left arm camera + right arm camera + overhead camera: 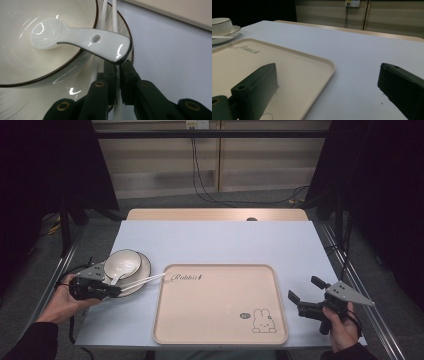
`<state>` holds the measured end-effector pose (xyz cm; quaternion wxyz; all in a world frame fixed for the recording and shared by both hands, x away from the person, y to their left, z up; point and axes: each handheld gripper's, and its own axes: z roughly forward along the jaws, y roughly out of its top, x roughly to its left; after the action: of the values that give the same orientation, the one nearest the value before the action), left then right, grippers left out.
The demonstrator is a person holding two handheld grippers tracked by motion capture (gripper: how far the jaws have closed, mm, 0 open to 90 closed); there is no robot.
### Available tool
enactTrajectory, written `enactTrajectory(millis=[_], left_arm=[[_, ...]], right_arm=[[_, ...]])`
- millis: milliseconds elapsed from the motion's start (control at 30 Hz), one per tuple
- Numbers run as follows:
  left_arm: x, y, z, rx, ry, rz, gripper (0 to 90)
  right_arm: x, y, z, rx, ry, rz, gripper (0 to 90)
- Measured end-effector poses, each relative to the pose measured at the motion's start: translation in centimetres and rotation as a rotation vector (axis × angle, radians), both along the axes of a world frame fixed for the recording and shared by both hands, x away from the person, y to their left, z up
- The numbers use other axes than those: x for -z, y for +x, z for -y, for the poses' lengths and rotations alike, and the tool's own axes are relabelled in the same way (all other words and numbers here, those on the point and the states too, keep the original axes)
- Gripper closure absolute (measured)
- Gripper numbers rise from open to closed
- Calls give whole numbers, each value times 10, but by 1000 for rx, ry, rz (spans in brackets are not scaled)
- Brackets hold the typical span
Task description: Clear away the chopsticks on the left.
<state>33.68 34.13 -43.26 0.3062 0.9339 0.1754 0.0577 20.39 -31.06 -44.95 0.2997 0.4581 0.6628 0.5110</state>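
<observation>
Chopsticks [145,281], seemingly in left tongs [114,290], tips toward tray [220,330].

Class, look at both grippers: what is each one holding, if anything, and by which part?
The left gripper is shut on the white chopsticks, gripping them near their plate end beside the spoon. The right gripper is open and holds nothing.
</observation>
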Motion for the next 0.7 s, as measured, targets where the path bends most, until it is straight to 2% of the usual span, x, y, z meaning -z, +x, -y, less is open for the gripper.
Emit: enactTrajectory(millis=[67,167,300,500,533,700], left_arm=[[-2,0,0,6,3,-15,848],[-4,-4,1,-17,-39,-15,848],[-9,-8,2,-33,-51,-21,848],[-15,-19,5,-91,-96,-38,848],[-15,-21,6,-105,-104,-26,848],[-20,-34,11,-149,-141,-32,848]], right_arm=[[0,0,0,-3,-2,0,25],[0,0,0,-5,-3,0,25],[0,0,0,-6,-5,3,24],[0,0,0,-7,-3,3,24],[0,0,0,-4,-2,5,24],[0,0,0,-9,1,8,24]])
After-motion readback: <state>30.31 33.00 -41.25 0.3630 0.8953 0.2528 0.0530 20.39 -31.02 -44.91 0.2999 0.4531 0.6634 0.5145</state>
